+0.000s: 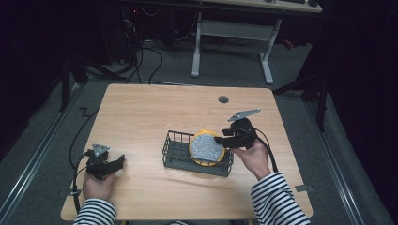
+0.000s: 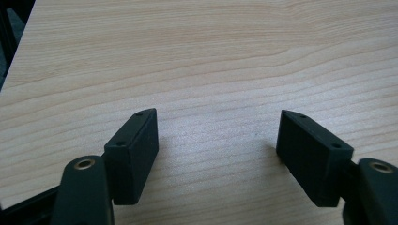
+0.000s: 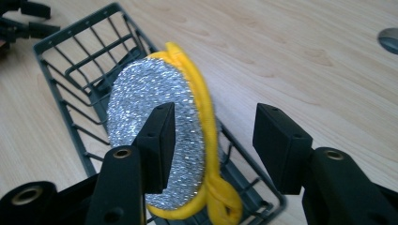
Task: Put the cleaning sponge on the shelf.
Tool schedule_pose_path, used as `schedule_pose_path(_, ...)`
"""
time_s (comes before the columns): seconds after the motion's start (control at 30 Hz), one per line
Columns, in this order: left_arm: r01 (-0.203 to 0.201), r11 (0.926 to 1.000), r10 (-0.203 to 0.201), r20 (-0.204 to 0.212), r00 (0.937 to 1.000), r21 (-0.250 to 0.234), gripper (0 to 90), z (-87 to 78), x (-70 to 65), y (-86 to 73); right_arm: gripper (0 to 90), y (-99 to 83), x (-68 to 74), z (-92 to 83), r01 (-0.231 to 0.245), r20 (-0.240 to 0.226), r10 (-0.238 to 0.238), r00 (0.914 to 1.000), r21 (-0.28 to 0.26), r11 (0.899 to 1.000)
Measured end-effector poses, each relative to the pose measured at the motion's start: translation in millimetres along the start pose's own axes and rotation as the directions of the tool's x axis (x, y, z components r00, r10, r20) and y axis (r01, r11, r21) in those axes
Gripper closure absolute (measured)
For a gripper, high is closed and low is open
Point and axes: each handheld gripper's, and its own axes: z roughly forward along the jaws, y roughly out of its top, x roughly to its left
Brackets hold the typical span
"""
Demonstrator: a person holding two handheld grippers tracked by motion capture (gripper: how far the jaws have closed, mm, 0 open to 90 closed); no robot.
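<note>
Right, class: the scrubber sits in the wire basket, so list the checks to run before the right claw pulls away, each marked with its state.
1. Right claw released: ok, its jaws stand apart around the scrubber.
2. Scrubber clear of both pads: cannot tell, one jaw stands close against its silver face.
3. Scrubber inside the wire basket: ok, at its right end.
4. Scrubber lying flat: not ok, it stands on edge, leaning.
5. Left claw out of the way: ok, open over bare table.
</note>
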Motion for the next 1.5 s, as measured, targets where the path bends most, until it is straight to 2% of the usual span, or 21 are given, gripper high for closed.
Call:
schedule_pose_path(0.33,0.0,1.0,0.0,-0.001,1.0,0.0,30.3,0.0,0.0,0.0,48.4,-3.0,-15.6,-18.4,-0.059,0.028,0.06,0.9978,-0.06,0.996)
schedule_pose_path(0.67,0.0,1.0,0.0,-0.001,1.0,0.0,30.2,0.0,0.0,0.0,48.8,-12.3,-33.0,-40.8,-0.12,0.056,0.126,0.9904,-0.109,0.987)
schedule_pose_path(1.0,0.002,1.0,-0.002,-0.002,1.0,0.0,30.0,0.0,0.0,0.0,49.9,-21.1,-43.1,-55.5,-0.141,0.082,0.152,0.985,-0.127,0.982)
schedule_pose_path(1.1,0.001,1.0,-0.001,-0.002,1.0,0.0,30.0,-0.1,0.0,-0.1,52.0,-24.2,-44.1,-61.4,-0.131,0.097,0.146,0.9845,-0.149,0.98)
schedule_pose_path(1.3,0.003,1.0,-0.003,-0.002,1.0,-0.001,30.0,-0.1,0.0,-0.2,52.2,-28.9,-47.0,-69.6,-0.13,0.12,0.15,0.9813,-0.156,0.979)
schedule_pose_path(1.33,0.004,1.0,-0.004,-0.001,1.0,-0.001,30.0,-0.1,0.1,-0.2,52.2,-31.1,-49.1,-73.6,-0.139,0.128,0.161,0.9786,-0.164,0.977)
schedule_pose_path(1.5,0.003,1.0,-0.003,-0.002,1.0,-0.001,30.0,-0.1,0.0,-0.2,52.2,-35.0,-53.1,-81.5,-0.146,0.135,0.172,0.9757,-0.183,0.972)
